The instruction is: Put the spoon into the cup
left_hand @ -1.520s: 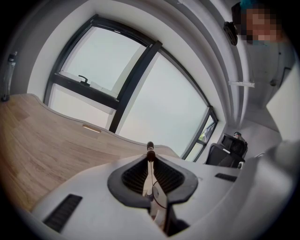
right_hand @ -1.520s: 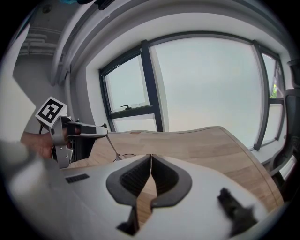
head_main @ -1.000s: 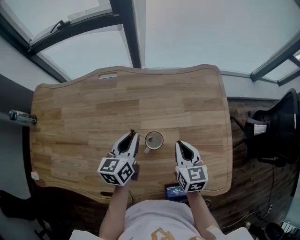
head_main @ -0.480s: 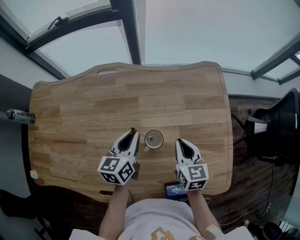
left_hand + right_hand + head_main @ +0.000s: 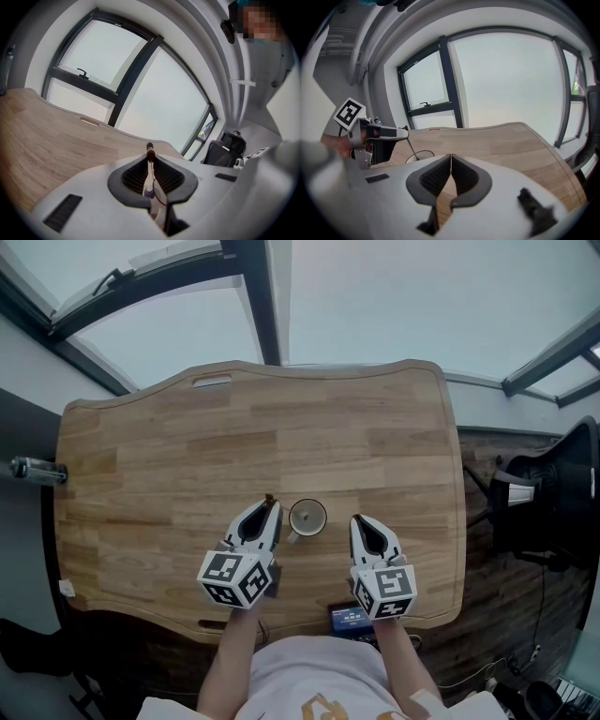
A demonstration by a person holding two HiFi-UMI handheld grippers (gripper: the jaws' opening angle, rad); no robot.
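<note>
A pale cup [image 5: 307, 518] stands on the wooden table [image 5: 187, 456] near its front edge, between my two grippers. My left gripper [image 5: 267, 512] is just left of the cup and shut on the spoon [image 5: 150, 161], which lies lengthwise between the jaws. The spoon's dark end [image 5: 269, 500] pokes out past the tips. In the right gripper view the left gripper [image 5: 377, 133] shows at the left, with the spoon's thin shaft [image 5: 411, 149] slanting down to the cup rim [image 5: 423, 153]. My right gripper [image 5: 356, 523] rests right of the cup, jaws [image 5: 451, 156] shut on nothing.
A dark office chair [image 5: 553, 493] stands off the table's right side. A small device with a blue screen [image 5: 349, 620] sits at the front edge by the person's body. A bottle-like object [image 5: 36, 472] lies at the table's left end. Large windows are beyond the far edge.
</note>
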